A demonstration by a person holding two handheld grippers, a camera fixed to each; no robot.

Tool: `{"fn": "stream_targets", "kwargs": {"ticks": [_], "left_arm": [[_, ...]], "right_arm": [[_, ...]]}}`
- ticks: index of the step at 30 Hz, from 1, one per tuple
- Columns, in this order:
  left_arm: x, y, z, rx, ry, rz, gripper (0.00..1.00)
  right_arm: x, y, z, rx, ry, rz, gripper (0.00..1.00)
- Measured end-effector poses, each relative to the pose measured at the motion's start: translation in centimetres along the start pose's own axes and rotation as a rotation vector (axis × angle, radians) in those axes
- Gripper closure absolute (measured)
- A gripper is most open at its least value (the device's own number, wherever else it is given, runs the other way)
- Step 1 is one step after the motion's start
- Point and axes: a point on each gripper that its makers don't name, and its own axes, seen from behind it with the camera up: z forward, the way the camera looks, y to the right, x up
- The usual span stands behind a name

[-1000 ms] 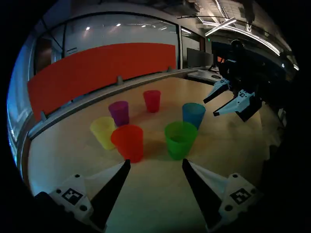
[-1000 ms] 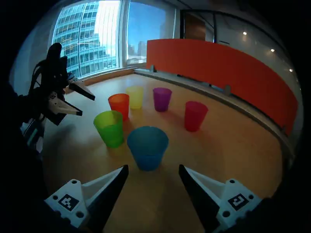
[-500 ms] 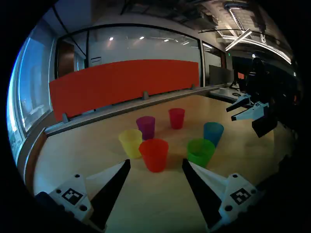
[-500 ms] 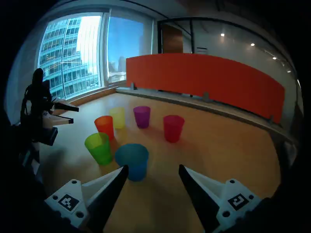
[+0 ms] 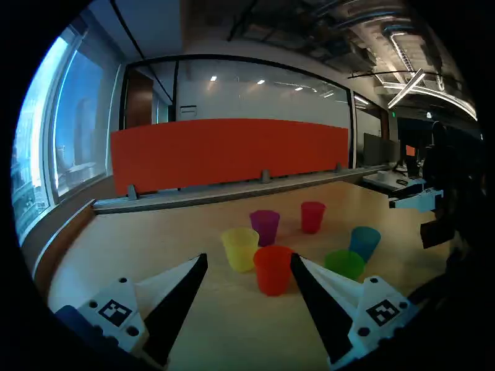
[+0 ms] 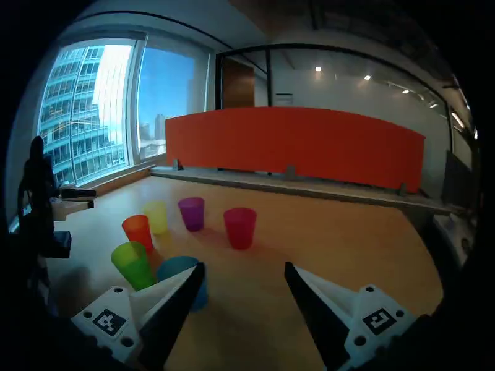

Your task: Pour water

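Both grippers have pulled back and levelled out. The left gripper (image 5: 247, 256) stands wide open and empty, with the orange cup (image 5: 273, 270) low centre between its fingers. The right gripper (image 6: 243, 264) is equally wide and empty, the blue cup (image 6: 174, 270) at lower left behind its finger.

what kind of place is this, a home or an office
Most likely an open-plan office: a long wooden desk with an orange divider panel, a glass-walled room behind it, and tall windows looking out on high-rise towers.
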Motion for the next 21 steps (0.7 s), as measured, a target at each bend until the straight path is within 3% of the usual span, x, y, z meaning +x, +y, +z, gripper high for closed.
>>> {"fn": "stream_targets", "kwargs": {"ticks": [14,21], "left_arm": [[0.6,-2.8,-0.1,0.130,0.067,-0.069,0.01],[1.0,-3.2,-0.2,0.156,0.097,-0.097,0.01]], "right_arm": [[1.5,3.5,0.3,-0.192,0.108,0.064,0.00],[2.6,5.0,-0.2,-0.279,0.161,0.051,0.00]]}}
